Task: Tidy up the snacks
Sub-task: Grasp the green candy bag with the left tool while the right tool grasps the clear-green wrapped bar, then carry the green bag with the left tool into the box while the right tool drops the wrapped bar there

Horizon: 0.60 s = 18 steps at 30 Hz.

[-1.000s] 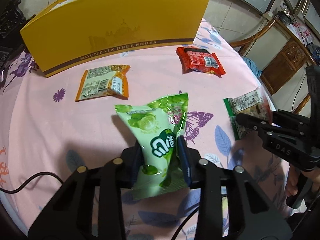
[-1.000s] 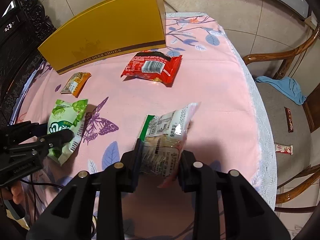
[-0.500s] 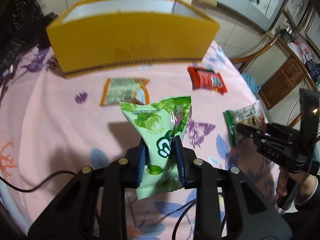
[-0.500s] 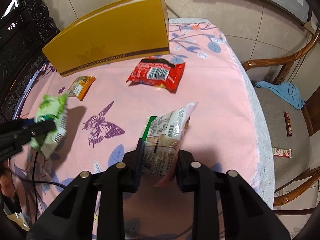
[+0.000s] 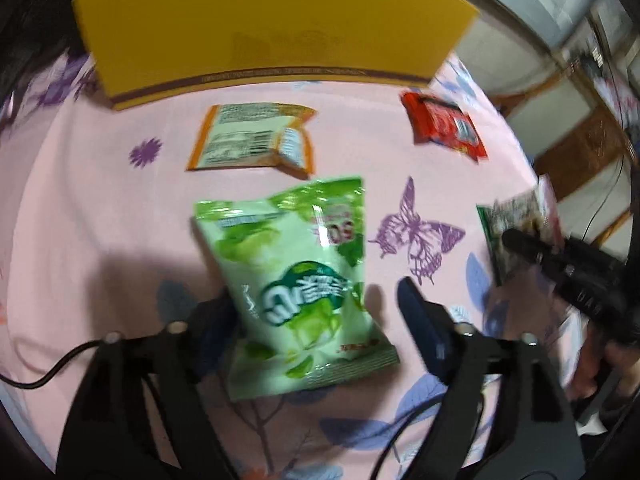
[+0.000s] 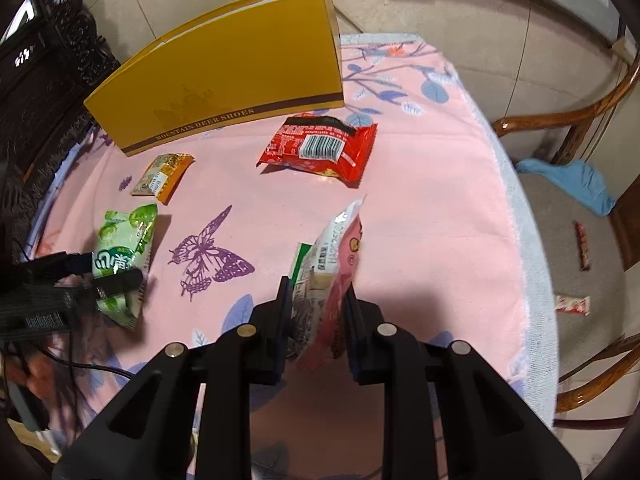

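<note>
My left gripper (image 5: 316,312) is open, its fingers spread wide either side of a green snack bag (image 5: 296,280) that lies loose between them on the pink cloth. The bag also shows in the right wrist view (image 6: 120,256), beside the left gripper (image 6: 104,276). My right gripper (image 6: 316,300) is shut on a green, white and pink snack packet (image 6: 332,264), held upright above the table. That packet also shows at the right of the left wrist view (image 5: 516,224). A yellow shoebox (image 6: 224,72) stands at the back.
An orange packet (image 5: 252,140) and a red packet (image 6: 320,148) lie on the cloth in front of the box. The table edge (image 6: 520,240) runs at the right, with a wooden chair (image 6: 568,184) and a blue cloth beyond. A black cable (image 5: 44,376) lies at the left.
My left gripper has opened and let go of the green bag, which has dropped flat between the fingers. My right gripper has kept its hold and turned the packet more edge-on.
</note>
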Each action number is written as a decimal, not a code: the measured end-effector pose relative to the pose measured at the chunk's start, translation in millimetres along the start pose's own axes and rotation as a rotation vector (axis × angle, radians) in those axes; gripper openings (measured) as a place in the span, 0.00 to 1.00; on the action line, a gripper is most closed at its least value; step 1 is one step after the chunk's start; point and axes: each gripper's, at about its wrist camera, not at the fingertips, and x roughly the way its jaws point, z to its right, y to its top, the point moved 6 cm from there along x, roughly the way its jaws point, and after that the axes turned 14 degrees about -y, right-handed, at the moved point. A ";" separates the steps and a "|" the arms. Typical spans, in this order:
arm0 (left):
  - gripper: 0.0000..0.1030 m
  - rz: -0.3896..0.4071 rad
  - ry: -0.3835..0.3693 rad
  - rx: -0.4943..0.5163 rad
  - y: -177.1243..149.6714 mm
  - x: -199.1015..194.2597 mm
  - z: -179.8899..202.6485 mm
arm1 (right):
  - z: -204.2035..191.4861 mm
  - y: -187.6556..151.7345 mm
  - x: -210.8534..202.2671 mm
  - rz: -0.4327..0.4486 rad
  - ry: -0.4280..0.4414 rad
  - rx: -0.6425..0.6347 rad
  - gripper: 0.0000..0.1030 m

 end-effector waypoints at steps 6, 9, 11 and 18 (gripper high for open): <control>0.40 0.046 -0.001 -0.026 -0.5 -9.5 -8.9 | -4.0 3.2 6.9 -0.005 0.003 -0.019 0.27; 0.31 0.045 -0.018 -0.040 -1.5 -15.7 -16.3 | -10.1 2.6 2.5 0.009 0.010 -0.053 0.19; 0.27 0.049 -0.016 -0.028 -2.8 -21.5 -14.9 | -12.3 2.3 -2.1 0.016 0.016 -0.062 0.19; 0.22 0.102 -0.015 -0.026 2.5 -46.0 -9.0 | -8.8 8.9 -16.2 0.050 0.017 -0.052 0.19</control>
